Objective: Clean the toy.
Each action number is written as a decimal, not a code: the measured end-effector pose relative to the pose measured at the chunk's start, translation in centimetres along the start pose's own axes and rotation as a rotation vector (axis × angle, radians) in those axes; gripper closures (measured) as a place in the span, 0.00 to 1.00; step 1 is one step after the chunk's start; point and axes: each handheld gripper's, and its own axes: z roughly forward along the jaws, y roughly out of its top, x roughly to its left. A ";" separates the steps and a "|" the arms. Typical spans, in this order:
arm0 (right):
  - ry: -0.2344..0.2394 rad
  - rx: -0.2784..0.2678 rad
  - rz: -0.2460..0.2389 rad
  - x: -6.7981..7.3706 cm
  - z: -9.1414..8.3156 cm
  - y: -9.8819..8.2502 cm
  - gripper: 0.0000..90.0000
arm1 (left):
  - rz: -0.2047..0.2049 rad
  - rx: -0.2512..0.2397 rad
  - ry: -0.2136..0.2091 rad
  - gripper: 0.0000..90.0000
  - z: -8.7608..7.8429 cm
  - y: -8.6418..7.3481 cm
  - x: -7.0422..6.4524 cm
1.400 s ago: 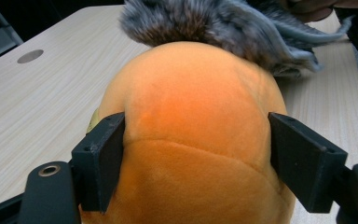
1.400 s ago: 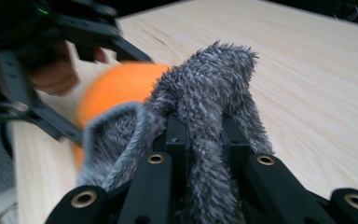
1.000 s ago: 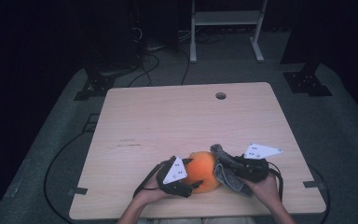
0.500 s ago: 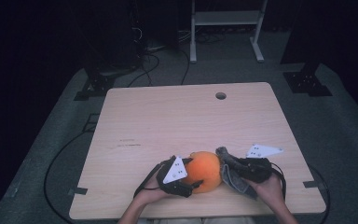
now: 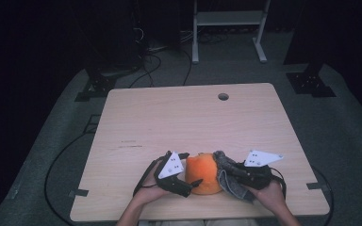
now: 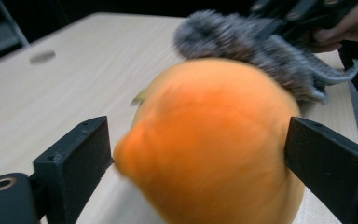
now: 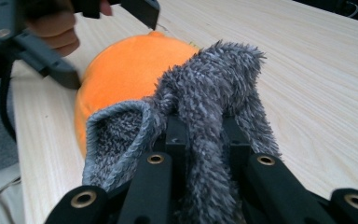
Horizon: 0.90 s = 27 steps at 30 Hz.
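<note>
Orange plush [image 5: 203, 173] sits on worktop [image 5: 179, 122] near front edge. Left tongs [image 6: 196, 154] just opened, jaws astride it w/o squeezing. Right tongs [image 7: 200, 140] clamp grey fuzzy cloth [image 7: 205, 93] touching plush's right. Steady plush, then drape cloth slowly.

A: What differs from a moment ago?

B: The left tool [image 5: 192, 170] has just been opening; its jaws now stand wide on either side of the orange plush ball [image 5: 204, 172], the near jaw slightly apart from it.
</note>
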 end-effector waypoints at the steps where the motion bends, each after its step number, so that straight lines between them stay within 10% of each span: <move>1: 0.013 -0.004 -0.013 -0.1 -0.2 -0.3 0.85 | -0.033 0.010 -0.011 0.04 0.3 -0.1 0.2; 5: 0.004 -0.002 -0.034 0.1 -0.3 -0.3 0.85 | -0.142 0.064 -0.078 0.07 1.3 -0.3 0.4; 10: -0.021 -0.014 -0.042 0.4 -0.6 0.3 0.85 | -0.066 0.037 -0.024 0.31 0.9 0.1 -0.5; 20: -0.015 -0.080 -0.190 3.8 -0.2 3.3 0.86 | 0.087 0.030 0.067 0.33 1.5 1.8 -2.7; 27: -0.006 -0.068 -0.139 2.5 -0.4 2.5 0.86 | 0.014 0.020 0.025 0.19 1.6 1.4 -1.9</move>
